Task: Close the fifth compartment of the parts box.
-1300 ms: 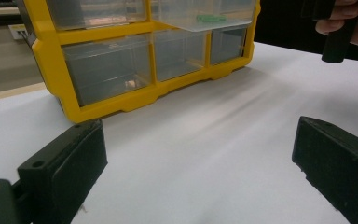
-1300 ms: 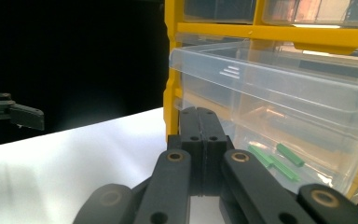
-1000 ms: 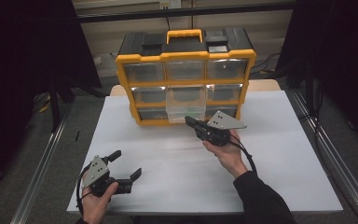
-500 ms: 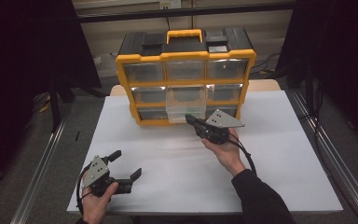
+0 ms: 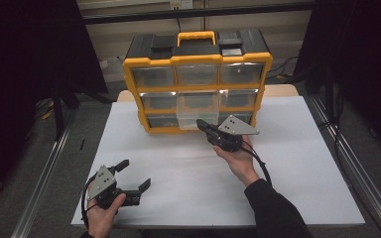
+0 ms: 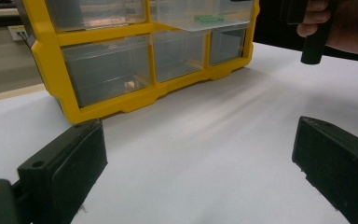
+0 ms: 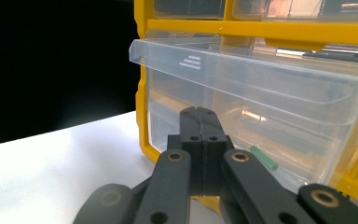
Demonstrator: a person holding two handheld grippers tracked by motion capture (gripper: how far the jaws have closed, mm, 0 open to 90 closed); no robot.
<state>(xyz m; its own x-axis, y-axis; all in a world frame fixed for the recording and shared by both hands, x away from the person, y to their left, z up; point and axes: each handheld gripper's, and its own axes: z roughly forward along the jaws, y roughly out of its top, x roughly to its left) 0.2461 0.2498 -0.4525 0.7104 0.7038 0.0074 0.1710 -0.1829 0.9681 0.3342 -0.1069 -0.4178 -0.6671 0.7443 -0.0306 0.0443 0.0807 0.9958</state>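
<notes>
The clear drawer [image 5: 194, 108] is standing pulled out from the middle row of the yellow organizer [image 5: 197, 79], upper centre of the high view. The right gripper [image 5: 202, 124] is pointing at its front, jaws pressed together, gripping nothing. The left gripper [image 5: 134, 175] is resting lower left on the white tabletop [image 5: 302, 163], jaws wide.

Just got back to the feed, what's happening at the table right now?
A person works at a white table with a two-jaw gripper in each hand, in front of a yellow and black organiser of clear plastic drawers. The clear middle drawer is pulled partly out, with a small green piece inside. The right gripper, jaws shut and empty, is at that drawer's front. The left gripper waits open near the table's front edge.
</notes>
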